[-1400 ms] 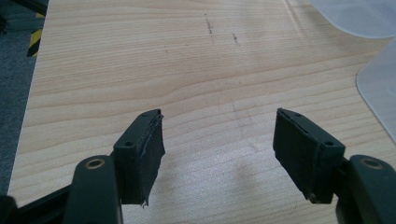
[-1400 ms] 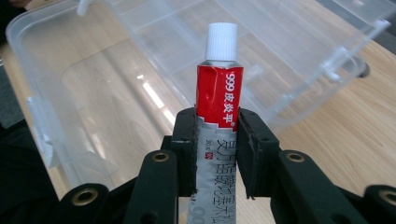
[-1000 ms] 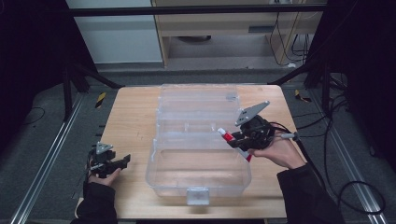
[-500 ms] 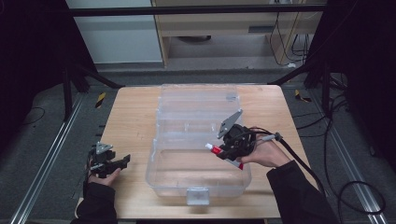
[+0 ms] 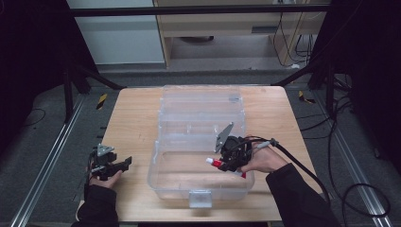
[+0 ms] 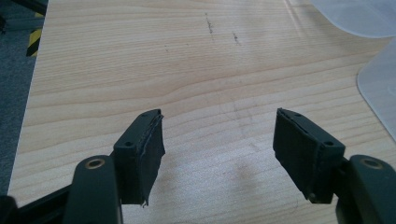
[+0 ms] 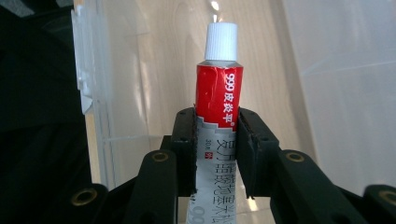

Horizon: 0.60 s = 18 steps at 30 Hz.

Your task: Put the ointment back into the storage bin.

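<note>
Our right claw [image 7: 215, 135] pinches the red-and-white tube [image 7: 218, 100] over the clear box [image 5: 201, 182] near the worktop's [image 5: 135, 118] front edge; our left claw [image 6: 218, 154] rests spread, empty.

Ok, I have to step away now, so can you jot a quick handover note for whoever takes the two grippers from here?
Right gripper: jaws shut on the red and white ointment tube, white cap pointing away, held over the open clear plastic box near its right side.
Left gripper: jaws open, nothing between them, low over the bare wooden table left of the box.
Done: tube picked up and brought to the box.
Left: lower it in, release, withdraw; probably close the lid.
</note>
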Motion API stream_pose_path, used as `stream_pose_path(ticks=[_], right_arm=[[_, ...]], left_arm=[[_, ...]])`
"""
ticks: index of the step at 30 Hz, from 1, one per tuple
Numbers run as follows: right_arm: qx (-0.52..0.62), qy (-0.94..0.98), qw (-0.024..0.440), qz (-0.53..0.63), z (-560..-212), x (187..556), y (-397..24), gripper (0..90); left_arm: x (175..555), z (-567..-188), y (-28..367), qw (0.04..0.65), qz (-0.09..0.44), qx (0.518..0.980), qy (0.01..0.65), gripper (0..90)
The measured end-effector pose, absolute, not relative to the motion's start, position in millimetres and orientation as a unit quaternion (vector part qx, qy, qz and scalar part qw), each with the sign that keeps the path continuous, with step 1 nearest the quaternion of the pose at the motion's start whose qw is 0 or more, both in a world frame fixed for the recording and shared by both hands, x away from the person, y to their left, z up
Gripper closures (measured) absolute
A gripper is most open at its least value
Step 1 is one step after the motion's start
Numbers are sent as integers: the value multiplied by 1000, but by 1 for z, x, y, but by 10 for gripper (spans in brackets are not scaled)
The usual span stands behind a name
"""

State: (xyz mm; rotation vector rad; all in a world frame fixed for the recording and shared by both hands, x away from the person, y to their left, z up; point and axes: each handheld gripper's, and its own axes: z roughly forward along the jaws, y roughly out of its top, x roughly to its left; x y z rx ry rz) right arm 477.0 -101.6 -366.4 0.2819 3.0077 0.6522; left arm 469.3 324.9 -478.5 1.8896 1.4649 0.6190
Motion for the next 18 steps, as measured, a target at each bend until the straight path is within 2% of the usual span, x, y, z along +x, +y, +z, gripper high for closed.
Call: stream_pose_path(ticks=[18], right_arm=[[36, 986, 2, 166, -398, 471, -93, 700]], left_arm=[[469, -479, 325, 329, 236, 723, 560, 332]])
